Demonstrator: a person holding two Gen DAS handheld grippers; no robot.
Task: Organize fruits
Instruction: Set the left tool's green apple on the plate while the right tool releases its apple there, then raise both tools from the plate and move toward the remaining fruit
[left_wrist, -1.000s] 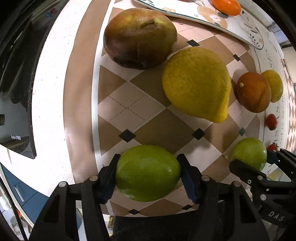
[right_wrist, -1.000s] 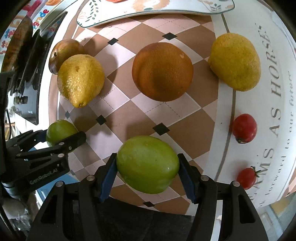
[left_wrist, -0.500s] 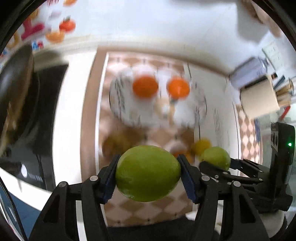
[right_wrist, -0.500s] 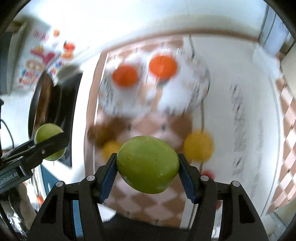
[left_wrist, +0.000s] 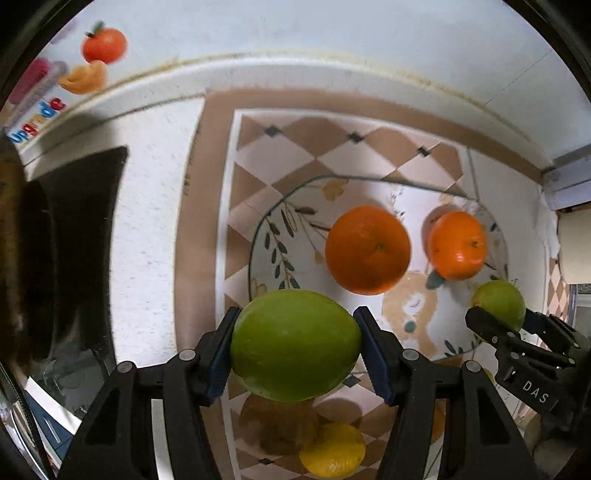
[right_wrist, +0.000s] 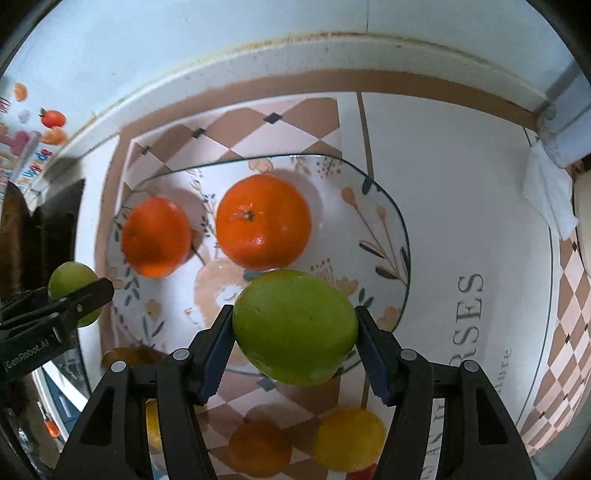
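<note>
The left hand-held gripper (left_wrist: 295, 345) clamps a smooth green round fruit (left_wrist: 295, 345) between its blue-padded black fingers (left_wrist: 221, 354), the pads pressing on both sides of it, and carries it clear of the surface above the near left rim of the glass plate with a painted flower and leaf pattern (left_wrist: 273, 236). The right hand-held gripper (right_wrist: 295, 328) grips a second green round fruit (right_wrist: 295, 328) in the same way, its pads tight against both flanks, held above the near edge of the same plate (right_wrist: 391, 229). On the plate lie two glossy orange mandarins: a larger one (left_wrist: 367, 249) near the middle and a smaller one (left_wrist: 458, 243) just beside it; seen from the right wrist, they are the larger (right_wrist: 264, 221) and the smaller (right_wrist: 155, 236). The plate rests on a mat checked in brown and pale pink (left_wrist: 288, 147), which lies on the white speckled desk (left_wrist: 155, 206). On the near side of the plate, on the mat, are a yellow lemon (left_wrist: 332, 456), a second yellow citrus fruit (right_wrist: 349, 439), a dull orange fruit (right_wrist: 258, 448) and a brownish fruit (left_wrist: 277, 424), the latter blurred. Beside the plate, on the desk, lies a white mat with printed grey lettering (right_wrist: 469, 295). Each wrist view shows the other gripper and its green fruit at the plate's side.
</note>
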